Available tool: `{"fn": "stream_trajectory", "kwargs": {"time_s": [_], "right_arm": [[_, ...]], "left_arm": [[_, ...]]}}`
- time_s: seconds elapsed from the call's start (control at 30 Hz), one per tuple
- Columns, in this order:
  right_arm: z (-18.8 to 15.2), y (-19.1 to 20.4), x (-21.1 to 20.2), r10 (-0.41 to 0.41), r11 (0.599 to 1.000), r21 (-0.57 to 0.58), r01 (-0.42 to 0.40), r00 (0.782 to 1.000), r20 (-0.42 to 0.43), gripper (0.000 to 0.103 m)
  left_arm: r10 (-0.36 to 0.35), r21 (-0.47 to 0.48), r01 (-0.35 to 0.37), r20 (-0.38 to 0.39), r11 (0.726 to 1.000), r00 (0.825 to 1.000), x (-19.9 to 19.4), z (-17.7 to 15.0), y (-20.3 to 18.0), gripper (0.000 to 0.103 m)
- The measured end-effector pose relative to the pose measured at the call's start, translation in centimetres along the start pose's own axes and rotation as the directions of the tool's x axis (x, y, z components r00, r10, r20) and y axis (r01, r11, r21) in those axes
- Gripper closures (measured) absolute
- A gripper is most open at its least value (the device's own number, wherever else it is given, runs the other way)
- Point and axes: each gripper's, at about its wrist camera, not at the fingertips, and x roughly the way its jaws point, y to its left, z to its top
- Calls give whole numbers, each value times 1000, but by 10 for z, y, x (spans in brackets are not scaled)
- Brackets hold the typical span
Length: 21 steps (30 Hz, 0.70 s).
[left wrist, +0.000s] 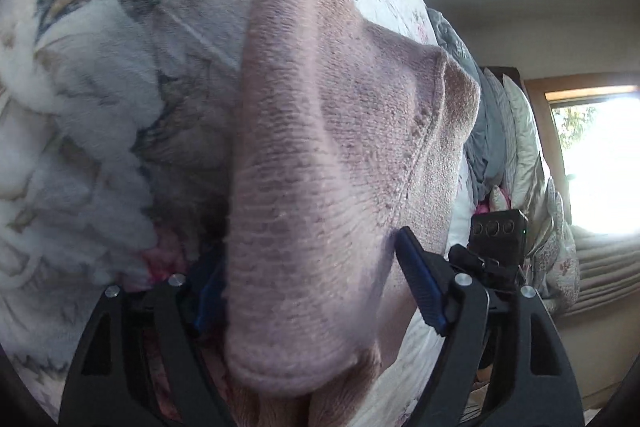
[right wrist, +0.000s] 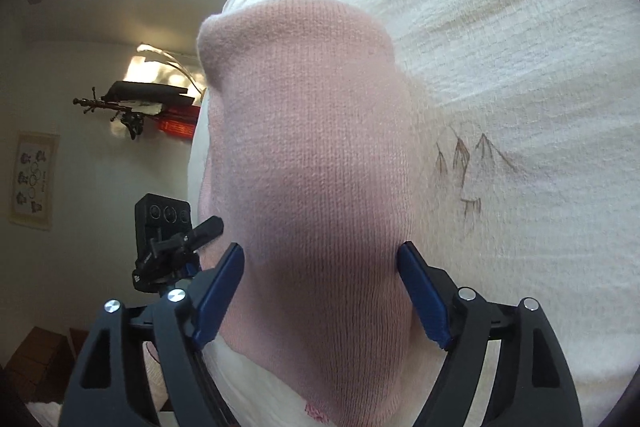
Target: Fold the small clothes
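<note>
- Your left gripper (left wrist: 316, 291) has its jaws wide apart, with the pink knit garment (left wrist: 320, 155) lying between the blue pads. The cloth touches the pads, but I cannot tell if they press it or only stand beside it.
- Your right gripper (right wrist: 320, 291) is the same: jaws spread wide, the pink knit garment (right wrist: 308, 163) filling the gap, and no clear pinch on it.
- The garment lies on the bed, on the white quilt with a flower print (right wrist: 520, 87). It looks bunched and rounded, not flat.
- The risk, I think: if you close now, you take a thick bundle of several layers, and the fold comes out crooked. The knit is soft and stretchy, so it can also slide out of the pads when you lift.
- A second risk: the jaws sit low over the bed, so they can catch the quilt together with the garment.
- On the left side a fluffy blanket (left wrist: 92, 131) lies just beside the garment and can get in the way.
- Pillows (left wrist: 516, 147) stand further back near the window (left wrist: 600, 155), well apart from your work.
</note>
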Motion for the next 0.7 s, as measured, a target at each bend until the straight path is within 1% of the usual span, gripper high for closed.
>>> {"fn": "stream_trajectory", "kwargs": {"time_s": [0.03, 0.07, 0.1, 0.13, 0.2, 0.23, 0.27, 0.3, 0.33, 0.37, 0.4, 0.43, 0.5, 0.6, 0.7], "right_arm": [[3, -4, 5, 6, 1000, 9, -6, 1000, -4, 16], [6, -8, 10, 12, 1000, 19, -11, 1000, -9, 10], [8, -12, 16, 24, 999, 30, -23, 1000, -18, 5], [10, -17, 23, 37, 998, 43, -35, 999, -29, 4], [12, -24, 37, 65, 996, 68, -62, 997, -49, 3], [10, -24, 40, 65, 996, 66, -62, 997, -47, 3], [10, -22, 42, 56, 997, 55, -54, 997, -49, 3], [9, -18, 43, 43, 999, 34, -41, 998, -55, 6], [7, -14, 42, 36, 999, 12, -36, 998, -58, 8], [4, -13, 38, 51, 999, 5, -51, 997, -57, 16], [1, -15, 32, 86, 996, 17, -85, 995, -51, 28], [-2, -17, 25, 118, 993, 28, -117, 992, -43, 30], [-9, -11, 11, 137, 991, 3, -137, 990, -32, 33], [-22, -1, -16, 192, 981, -22, -193, 981, -26, 34], [-37, 0, -56, 217, 976, -35, -217, 976, -9, 34]], "left_arm": [[1, 16, -1, -4, 1000, 1000, 3, 1, -1, 24], [-3, 22, 3, -4, 1000, 1000, 6, 2, -2, 24], [-10, 26, 10, -3, 1000, 1000, 7, 2, -3, 27], [-9, 32, 9, -3, 999, 1000, 8, 1, -3, 30], [-24, 25, 24, 2, 999, 1000, 8, -1, 1, 42], [-39, 12, 39, 5, 999, 999, 8, -3, 4, 44], [-55, 3, 55, 6, 998, 998, 8, -4, 5, 49], [-69, -1, 69, 7, 998, 998, 9, -5, 5, 54], [-78, 1, 78, 11, 997, 997, 8, -6, 5, 55], [-87, 5, 87, 13, 996, 996, 8, -8, 3, 56], [-104, 4, 104, 17, 995, 994, 8, -10, 1, 57], [-129, 2, 129, 20, 992, 991, 7, -12, -1, 58], [-157, 32, 156, 22, 987, 987, 6, -19, -13, 59], [-194, 56, 193, 12, 980, 981, 7, -31, -37, 59], [-241, 81, 240, -1, 967, 971, 12, -48, -67, 59]]}}
